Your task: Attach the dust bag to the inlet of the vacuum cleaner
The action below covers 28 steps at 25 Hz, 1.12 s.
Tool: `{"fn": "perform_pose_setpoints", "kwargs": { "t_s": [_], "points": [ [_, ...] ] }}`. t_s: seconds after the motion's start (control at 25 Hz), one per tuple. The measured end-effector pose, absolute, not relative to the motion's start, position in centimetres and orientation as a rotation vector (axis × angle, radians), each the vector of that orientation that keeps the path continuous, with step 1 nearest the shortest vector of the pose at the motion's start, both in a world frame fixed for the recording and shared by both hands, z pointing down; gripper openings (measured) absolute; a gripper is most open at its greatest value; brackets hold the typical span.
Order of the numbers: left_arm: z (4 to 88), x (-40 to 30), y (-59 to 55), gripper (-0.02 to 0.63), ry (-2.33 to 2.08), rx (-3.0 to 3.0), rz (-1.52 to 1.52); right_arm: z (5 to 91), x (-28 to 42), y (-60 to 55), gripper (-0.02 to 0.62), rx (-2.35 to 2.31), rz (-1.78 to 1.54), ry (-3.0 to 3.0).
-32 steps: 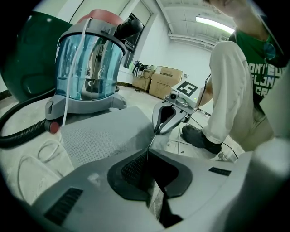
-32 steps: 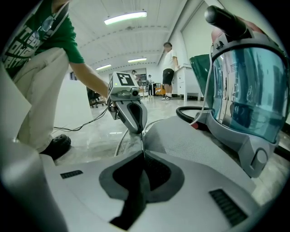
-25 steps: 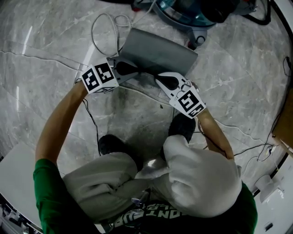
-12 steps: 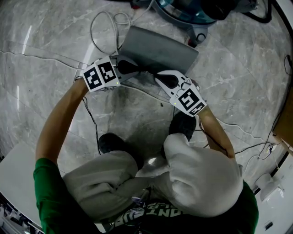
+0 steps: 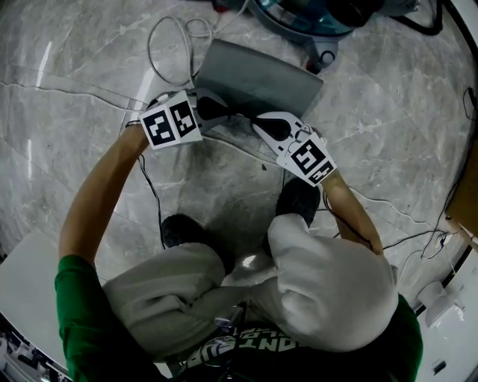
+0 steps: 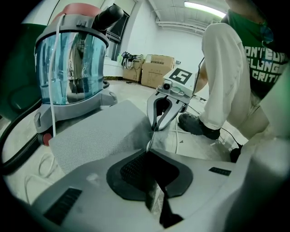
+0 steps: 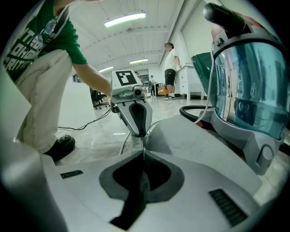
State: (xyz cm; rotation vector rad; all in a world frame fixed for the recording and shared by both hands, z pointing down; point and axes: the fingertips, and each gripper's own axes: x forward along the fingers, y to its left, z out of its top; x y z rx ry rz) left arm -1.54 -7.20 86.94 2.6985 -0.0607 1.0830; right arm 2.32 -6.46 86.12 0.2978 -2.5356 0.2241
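A flat grey dust bag (image 5: 258, 78) lies on the marble floor, just in front of the vacuum cleaner (image 5: 314, 19) with its clear blue tank. My left gripper (image 5: 224, 113) and right gripper (image 5: 258, 123) meet tip to tip at the bag's near edge. Both are shut on that thin edge. In the left gripper view the bag (image 6: 99, 136) spreads out to the left towards the vacuum cleaner (image 6: 72, 72), and the right gripper (image 6: 156, 124) faces me. From the right gripper view the bag (image 7: 199, 145) runs right towards the vacuum cleaner (image 7: 247, 99), with the left gripper (image 7: 140, 131) opposite.
A white cable loop (image 5: 175, 45) lies left of the bag. A black hose (image 6: 18, 149) curls by the vacuum's base. The person's shoes (image 5: 299, 201) stand close behind the grippers. Thin black cables (image 5: 418, 239) trail at the right. Cardboard boxes (image 6: 158, 70) stand far off.
My left gripper has rolled and shifted a little to the right and up, its marker cube turning. The right gripper and the bag have barely moved.
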Motion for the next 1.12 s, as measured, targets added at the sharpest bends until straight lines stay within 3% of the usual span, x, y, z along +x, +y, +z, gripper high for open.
{"fn": "perform_pose_setpoints", "kwargs": {
  "t_s": [0.32, 1.12],
  "points": [
    [86.1, -1.6, -6.3, 0.011, -0.034, 2.732, 1.136, 84.5, 2.7, -6.3, 0.018, 0.332, 0.194, -2.532],
    [69.7, 0.4, -14.0, 0.011, -0.222, 3.055, 0.913, 68.7, 4.4, -12.7, 0.017, 0.558, -0.014, -2.623]
  ]
}}
